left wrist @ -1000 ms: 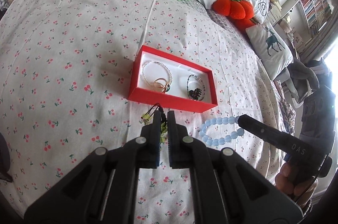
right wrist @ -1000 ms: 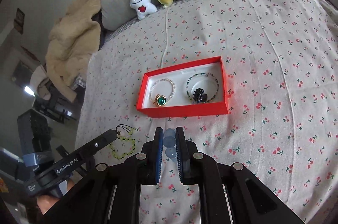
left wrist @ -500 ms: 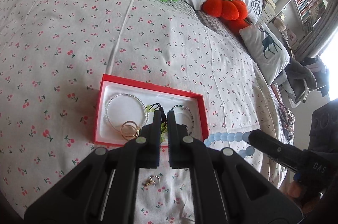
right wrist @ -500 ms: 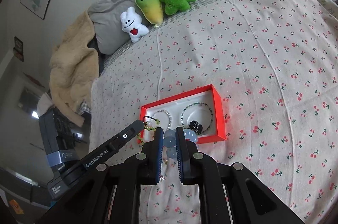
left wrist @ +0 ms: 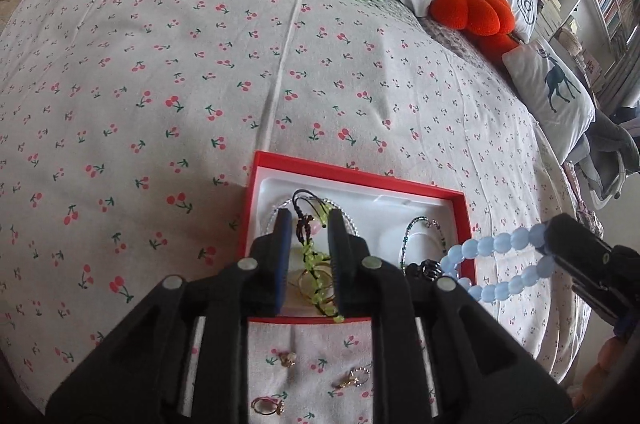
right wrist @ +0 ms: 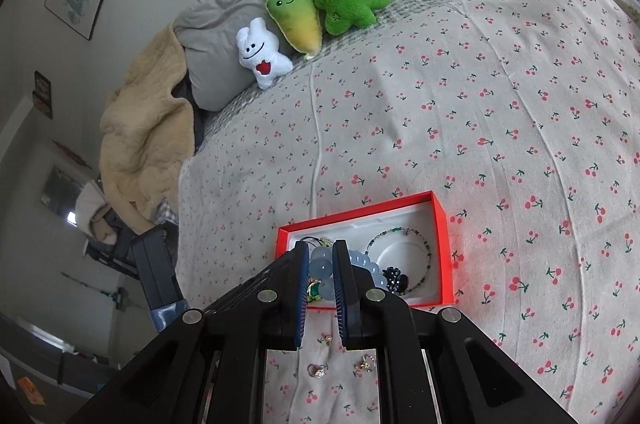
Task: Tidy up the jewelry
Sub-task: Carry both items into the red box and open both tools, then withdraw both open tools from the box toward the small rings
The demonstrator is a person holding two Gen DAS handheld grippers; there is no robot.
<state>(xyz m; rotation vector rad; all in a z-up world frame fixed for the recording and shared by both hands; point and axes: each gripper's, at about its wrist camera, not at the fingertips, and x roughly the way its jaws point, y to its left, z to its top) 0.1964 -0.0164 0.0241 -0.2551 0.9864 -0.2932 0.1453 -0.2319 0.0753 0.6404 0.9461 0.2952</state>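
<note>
Your left hand-held gripper (left wrist: 308, 224), jaws just parting, lets the green bead bracelet (left wrist: 316, 264) lie loose over the red box (left wrist: 360, 179); your right hand-held gripper (right wrist: 320, 252) pinches the blue bead bracelet (right wrist: 322, 268) above that box.

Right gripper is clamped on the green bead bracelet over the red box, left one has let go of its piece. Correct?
Not quite. The right gripper is shut on the pale blue bead bracelet, as the right wrist view shows. The green bead bracelet lies between the left gripper's jaws, which have just been opening over the red box.
</note>
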